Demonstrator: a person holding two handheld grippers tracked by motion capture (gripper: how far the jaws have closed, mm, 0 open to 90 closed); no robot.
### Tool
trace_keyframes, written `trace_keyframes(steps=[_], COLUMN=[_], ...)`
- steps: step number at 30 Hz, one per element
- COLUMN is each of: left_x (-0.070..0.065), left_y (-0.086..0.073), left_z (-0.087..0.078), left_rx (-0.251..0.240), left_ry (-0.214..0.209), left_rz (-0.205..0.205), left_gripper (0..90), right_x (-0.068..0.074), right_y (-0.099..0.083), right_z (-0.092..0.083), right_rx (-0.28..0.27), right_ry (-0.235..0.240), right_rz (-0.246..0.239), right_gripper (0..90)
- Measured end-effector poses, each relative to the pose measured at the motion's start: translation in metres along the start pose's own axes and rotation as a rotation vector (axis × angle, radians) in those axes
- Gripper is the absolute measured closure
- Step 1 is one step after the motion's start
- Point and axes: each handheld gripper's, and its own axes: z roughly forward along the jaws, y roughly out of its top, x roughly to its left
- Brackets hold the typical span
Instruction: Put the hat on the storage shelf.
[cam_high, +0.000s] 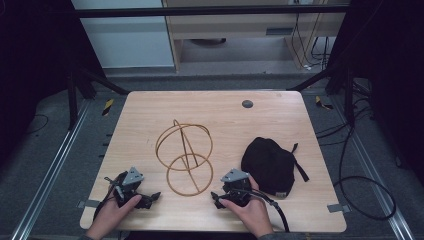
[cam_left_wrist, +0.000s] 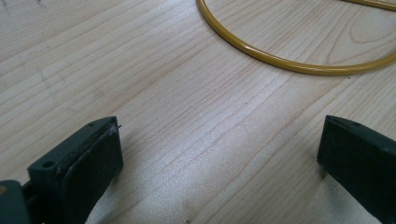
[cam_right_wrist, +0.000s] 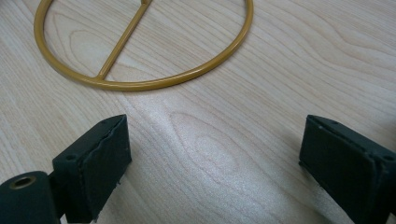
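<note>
A gold wire stand (cam_high: 184, 155) made of rings and a slanted rod stands in the middle of the wooden table (cam_high: 215, 107). To its right lies a black cap (cam_high: 269, 165). My left gripper (cam_high: 150, 199) rests on the table near the front left, open, with bare wood between its jaws. In the left gripper view the stand's base ring (cam_left_wrist: 280, 58) curves just ahead of the gripper (cam_left_wrist: 219, 154). My right gripper (cam_high: 216, 199) rests at the front, beside the cap, open and empty. Its view shows the base ring (cam_right_wrist: 140, 83) ahead of the gripper (cam_right_wrist: 215, 158).
A small dark round plug (cam_high: 247, 104) sits in the tabletop near the far edge. Cables (cam_high: 360, 180) lie on the floor to the right. Metal rails (cam_high: 55, 165) run along the table's sides.
</note>
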Motion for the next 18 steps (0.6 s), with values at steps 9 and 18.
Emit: trace_keyframes(steps=[9,18], left_x=[0.000,0.000], left_y=[0.000,0.000], left_z=[0.000,0.000], left_rx=[0.002,-0.002], left_ry=[0.000,0.001], left_rz=[0.002,0.000], left_gripper=[0.0,0.0], right_x=[0.002,0.014], right_y=[0.001,0.010], right_z=[0.000,-0.021], right_rx=[0.016,0.068], right_ry=[-0.008,-0.039], right_rz=[0.007,-0.044], right_gripper=[8.6,7.5])
